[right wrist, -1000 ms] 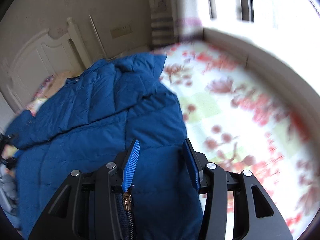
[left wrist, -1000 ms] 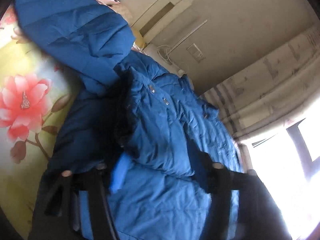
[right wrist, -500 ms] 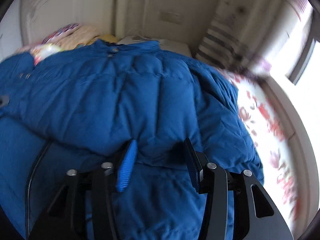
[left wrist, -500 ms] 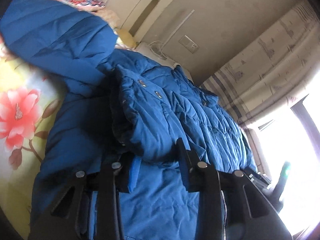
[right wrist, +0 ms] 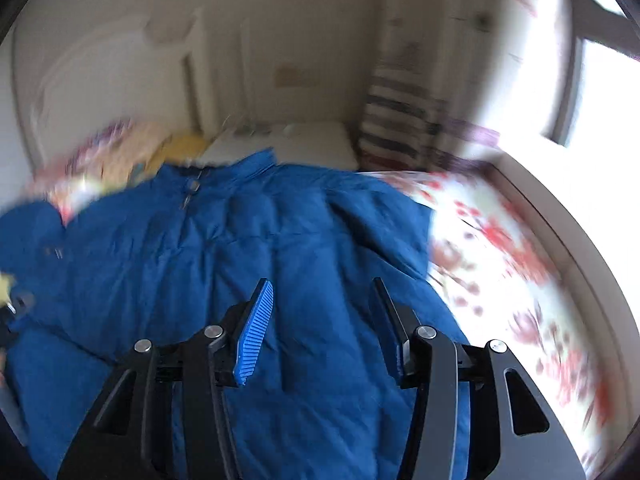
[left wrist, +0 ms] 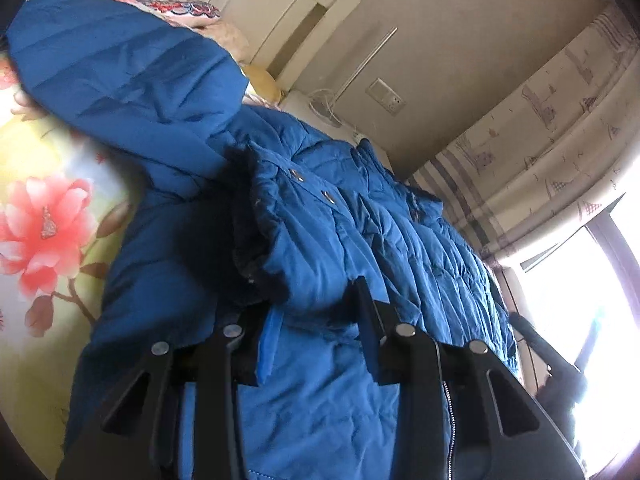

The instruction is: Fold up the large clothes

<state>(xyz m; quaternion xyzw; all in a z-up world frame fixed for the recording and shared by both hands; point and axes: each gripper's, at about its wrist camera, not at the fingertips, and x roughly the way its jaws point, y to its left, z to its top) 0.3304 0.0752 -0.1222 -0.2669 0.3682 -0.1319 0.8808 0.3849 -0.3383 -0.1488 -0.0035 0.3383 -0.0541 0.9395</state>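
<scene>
Both wrist views overlook jacket (left wrist: 320,216)

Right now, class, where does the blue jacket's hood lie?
In the left wrist view the hood lies upper left, on the floral bedsheet, just below the pillows by the headboard.

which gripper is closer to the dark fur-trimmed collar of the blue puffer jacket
Left. The left gripper sits right below the dark fur-trimmed collar of the blue puffer jacket, fingers straddling that fold. The right gripper is open above the jacket's plain quilted panel; no fur trim shows near it.
</scene>
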